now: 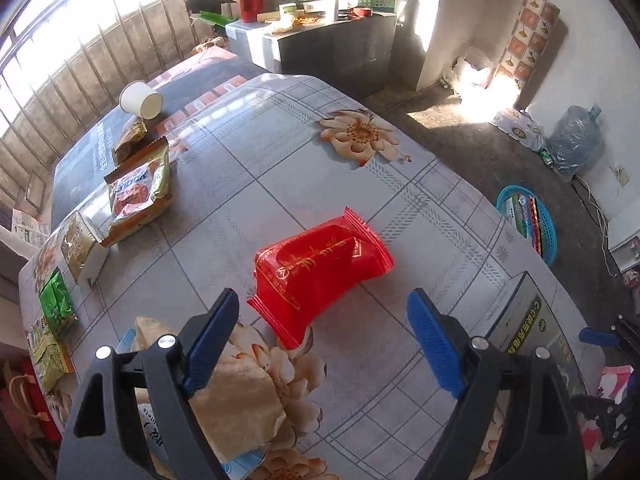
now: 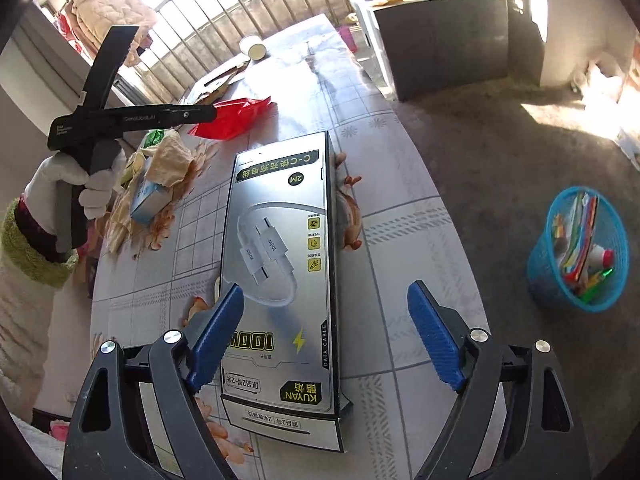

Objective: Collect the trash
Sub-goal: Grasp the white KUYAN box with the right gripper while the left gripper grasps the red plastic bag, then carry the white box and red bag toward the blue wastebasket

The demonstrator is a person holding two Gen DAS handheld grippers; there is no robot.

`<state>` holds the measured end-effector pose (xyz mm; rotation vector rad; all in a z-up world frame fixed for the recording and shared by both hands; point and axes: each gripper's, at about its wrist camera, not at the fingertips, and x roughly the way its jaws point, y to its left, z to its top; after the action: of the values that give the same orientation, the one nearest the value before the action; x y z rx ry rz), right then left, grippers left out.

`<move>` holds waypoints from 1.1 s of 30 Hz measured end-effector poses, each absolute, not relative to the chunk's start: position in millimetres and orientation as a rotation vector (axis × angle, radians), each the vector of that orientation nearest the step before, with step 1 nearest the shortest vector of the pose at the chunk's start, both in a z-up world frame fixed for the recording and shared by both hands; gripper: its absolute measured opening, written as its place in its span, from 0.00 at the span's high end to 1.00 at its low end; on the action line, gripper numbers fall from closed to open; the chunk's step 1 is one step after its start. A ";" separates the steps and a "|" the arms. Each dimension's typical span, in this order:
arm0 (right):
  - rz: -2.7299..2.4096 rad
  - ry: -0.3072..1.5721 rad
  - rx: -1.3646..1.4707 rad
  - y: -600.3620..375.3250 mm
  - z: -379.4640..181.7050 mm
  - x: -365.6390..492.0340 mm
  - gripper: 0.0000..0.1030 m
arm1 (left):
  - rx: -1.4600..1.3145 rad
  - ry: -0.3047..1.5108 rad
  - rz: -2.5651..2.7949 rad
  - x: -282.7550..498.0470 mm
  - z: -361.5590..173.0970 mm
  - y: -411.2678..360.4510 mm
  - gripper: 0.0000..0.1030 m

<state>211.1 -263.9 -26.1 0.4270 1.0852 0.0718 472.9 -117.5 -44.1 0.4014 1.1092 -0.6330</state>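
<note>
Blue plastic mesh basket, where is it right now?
The blue plastic mesh basket stands on the floor right of the table, holding colourful trash.

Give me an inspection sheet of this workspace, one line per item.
Surface: table under a flowered cloth.
Job's things: red wrapper lies ahead of the left gripper; silver cable box lies flat ahead of the right gripper; blue basket on the floor already holds trash.
Clutter: snack packets, tipped paper cup, crumpled paper on a small carton.
Grippers: left gripper open, empty; right gripper open, empty.
Cables: white cord on the floor by the wall.
Surroundings: barred window, cluttered cabinet, water jug.
</note>
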 end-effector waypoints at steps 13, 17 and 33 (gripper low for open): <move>0.170 1.104 0.397 -245.0 -35.9 218.0 0.15 | 0.389 1.262 -0.568 503.1 -82.0 -130.7 0.64; 0.150 1.119 0.335 -233.3 -38.9 221.6 0.15 | 0.358 1.262 -0.567 501.9 -79.6 -129.8 0.71; 0.227 1.114 0.546 -245.8 -38.8 211.5 0.60 | 0.251 1.142 -0.676 429.9 -26.0 -111.8 0.73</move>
<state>211.5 -245.8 -38.8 0.5464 1.1145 0.2266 429.9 -111.8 -26.0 0.2511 1.1416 -0.6764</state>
